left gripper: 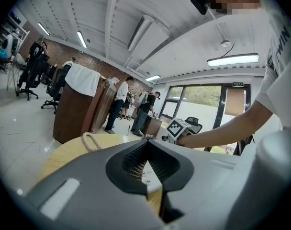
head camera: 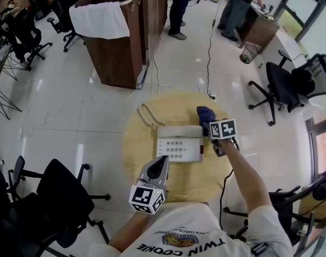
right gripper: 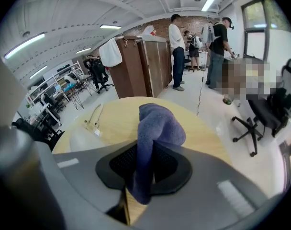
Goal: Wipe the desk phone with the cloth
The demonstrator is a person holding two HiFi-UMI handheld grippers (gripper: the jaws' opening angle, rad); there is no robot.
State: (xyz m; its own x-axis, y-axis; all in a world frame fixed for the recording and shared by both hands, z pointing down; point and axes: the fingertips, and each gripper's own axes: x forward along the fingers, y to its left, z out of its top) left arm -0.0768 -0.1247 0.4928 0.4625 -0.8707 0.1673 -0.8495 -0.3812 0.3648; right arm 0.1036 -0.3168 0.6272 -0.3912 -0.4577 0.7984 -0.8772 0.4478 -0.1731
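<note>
The right gripper (head camera: 209, 125) pinches the blue cloth (head camera: 205, 113) just beside the desk phone (head camera: 179, 143) on the round table (head camera: 135, 143). The left gripper (head camera: 161, 162) hovers nearby, jaws together, empty.

Glossy white floor tiles (head camera: 61, 116) fill the room. A tall brown wooden cabinet (head camera: 117, 52) draped with a white towel (head camera: 98, 19) stands at upper left, and black office chairs (head camera: 281, 87) sit at the right and lower left. Windows (head camera: 308, 7) line the upper right corner, while the left gripper view shows a brick wall (left gripper: 88, 61) and ceiling strip lights (left gripper: 233, 60).

One phone (head camera: 179, 143), one cloth (head camera: 205, 113).
</note>
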